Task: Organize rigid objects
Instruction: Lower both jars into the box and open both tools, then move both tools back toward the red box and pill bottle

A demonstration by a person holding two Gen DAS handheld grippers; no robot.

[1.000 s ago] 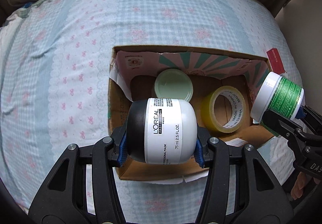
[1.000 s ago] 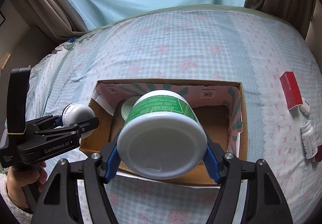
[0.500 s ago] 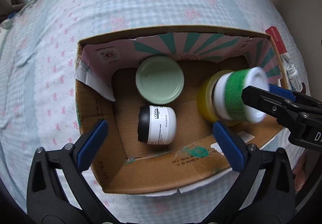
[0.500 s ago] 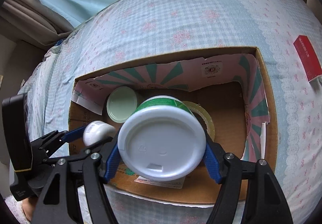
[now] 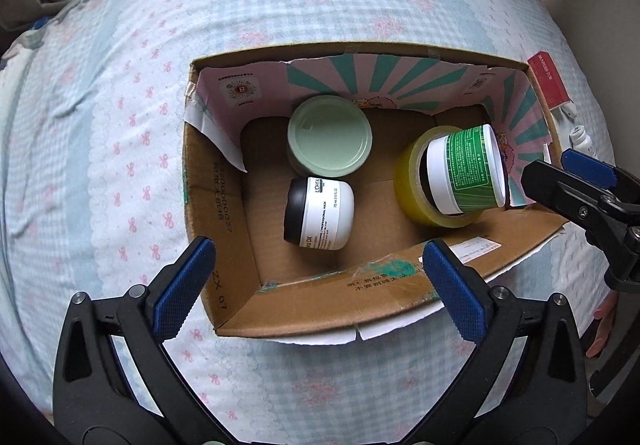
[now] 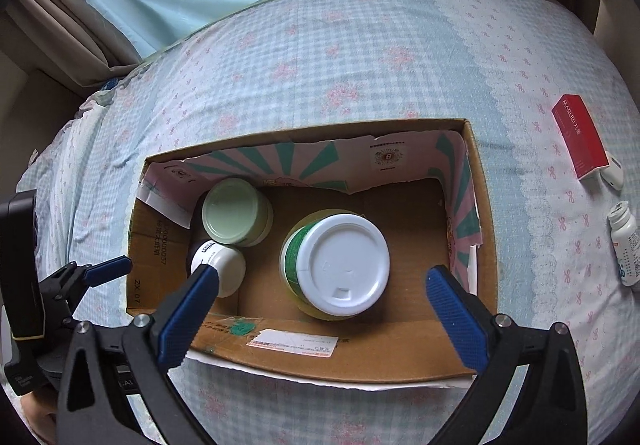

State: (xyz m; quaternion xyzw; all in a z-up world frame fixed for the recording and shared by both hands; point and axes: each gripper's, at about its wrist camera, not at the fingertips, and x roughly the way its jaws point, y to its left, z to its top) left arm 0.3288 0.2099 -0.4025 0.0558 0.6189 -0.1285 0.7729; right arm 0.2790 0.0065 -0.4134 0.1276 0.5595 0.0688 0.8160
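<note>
An open cardboard box sits on the bed. Inside it, a white L'Oréal jar with a black lid lies on its side, below my left gripper, whose jaws are wide open and hold nothing. A green-labelled jar with a white lid rests tilted in a yellow tape roll. My right gripper hovers above it; its jaws are opening and its pads stand clear of the jar. A pale green lidded jar stands at the back of the box.
On the checked bedspread to the right of the box lie a red carton, a small white bottle and a small white object. Curtains hang behind the bed. A hand shows at the lower left of the right wrist view.
Both grippers came down over the box and let go. The white jar dropped to the box floor first; then the green jar left the right gripper and settled in the tape roll.
</note>
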